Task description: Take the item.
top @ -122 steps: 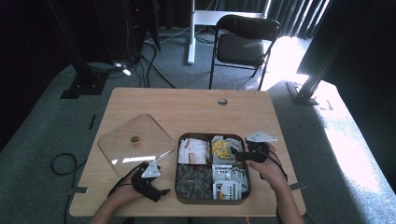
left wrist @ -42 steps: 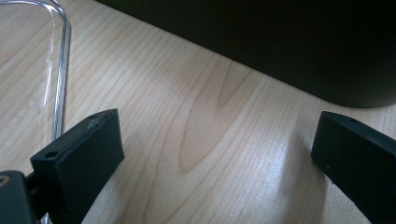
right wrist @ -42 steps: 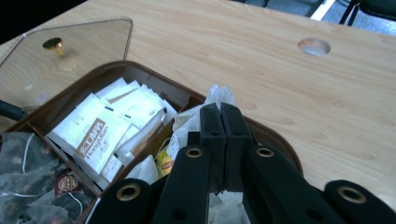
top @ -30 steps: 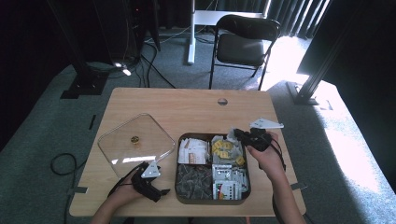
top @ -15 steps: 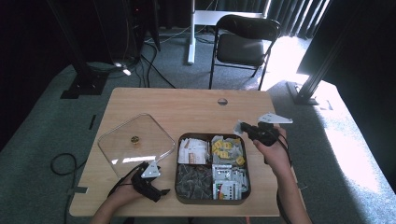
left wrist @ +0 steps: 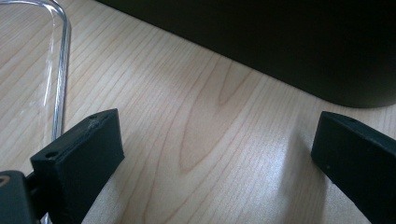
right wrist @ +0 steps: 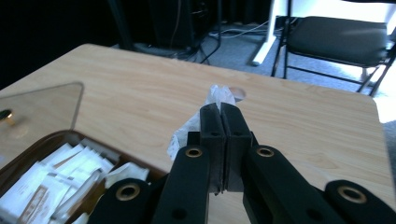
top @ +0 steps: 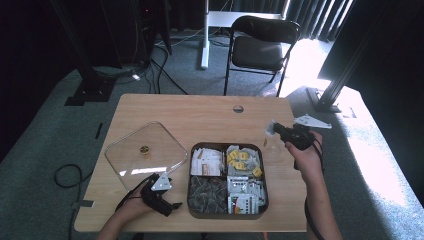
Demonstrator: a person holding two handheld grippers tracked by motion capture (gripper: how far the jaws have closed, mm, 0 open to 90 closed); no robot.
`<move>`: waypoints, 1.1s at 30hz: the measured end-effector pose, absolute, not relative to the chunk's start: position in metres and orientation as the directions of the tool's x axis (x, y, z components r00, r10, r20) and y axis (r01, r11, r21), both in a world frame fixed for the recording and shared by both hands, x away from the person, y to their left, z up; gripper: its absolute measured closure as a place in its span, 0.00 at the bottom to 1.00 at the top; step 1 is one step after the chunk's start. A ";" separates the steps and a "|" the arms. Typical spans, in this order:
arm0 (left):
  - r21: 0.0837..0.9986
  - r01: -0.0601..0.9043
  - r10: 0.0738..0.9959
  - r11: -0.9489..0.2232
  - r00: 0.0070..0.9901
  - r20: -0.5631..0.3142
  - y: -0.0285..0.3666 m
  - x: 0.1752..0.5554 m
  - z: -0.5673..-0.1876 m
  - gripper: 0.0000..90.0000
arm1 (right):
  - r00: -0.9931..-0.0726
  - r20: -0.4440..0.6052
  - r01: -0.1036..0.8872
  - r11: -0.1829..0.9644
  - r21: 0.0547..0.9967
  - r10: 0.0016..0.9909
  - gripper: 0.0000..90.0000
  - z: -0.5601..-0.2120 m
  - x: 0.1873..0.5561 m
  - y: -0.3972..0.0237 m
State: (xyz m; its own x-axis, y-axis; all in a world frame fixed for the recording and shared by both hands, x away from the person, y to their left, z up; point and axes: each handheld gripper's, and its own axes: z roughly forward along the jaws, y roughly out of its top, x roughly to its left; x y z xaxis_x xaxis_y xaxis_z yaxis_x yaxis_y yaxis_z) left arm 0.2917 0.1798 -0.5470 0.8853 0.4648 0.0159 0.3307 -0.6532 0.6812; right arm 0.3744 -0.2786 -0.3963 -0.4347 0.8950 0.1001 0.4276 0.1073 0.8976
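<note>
Now your right gripper (top: 275, 131) pinches white sachet (right wrist: 219, 95) at tray's (top: 190, 165) two o'clock; carry level, keep squeeze firm. Left gripper (left wrist: 219, 154) rests wide, nothing between.

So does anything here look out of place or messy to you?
Mostly tidy. The clear lid lies off the tray, flat on the table to its left. One small white packet is pinched in the right gripper, away from the other packets.
</note>
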 end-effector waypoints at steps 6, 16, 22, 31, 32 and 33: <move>0.681 0.333 0.468 -0.652 0.884 0.016 0.180 0.292 -0.547 0.03 | -0.390 0.104 0.425 0.079 0.902 0.915 0.99 -0.394 0.378 -0.293; 0.681 0.334 0.470 -0.652 0.882 0.018 0.179 0.292 -0.547 0.03 | -0.340 0.106 0.428 0.053 0.902 0.934 0.99 -0.393 0.385 -0.313; 0.681 0.335 0.471 -0.651 0.882 0.016 0.179 0.291 -0.547 0.03 | -0.306 0.119 0.440 0.030 0.897 0.945 0.99 -0.399 0.391 -0.325; 0.681 0.336 0.471 -0.651 0.882 0.015 0.179 0.291 -0.547 0.03 | -0.279 0.125 0.467 0.021 0.884 0.952 0.99 -0.412 0.400 -0.330; 0.681 0.336 0.471 -0.650 0.882 0.015 0.179 0.291 -0.547 0.03 | -0.279 0.127 0.472 0.021 0.882 0.952 0.99 -0.414 0.401 -0.330; 0.681 0.336 0.471 -0.650 0.882 0.015 0.179 0.291 -0.547 0.03 | -0.279 0.127 0.472 0.021 0.882 0.952 0.99 -0.414 0.401 -0.330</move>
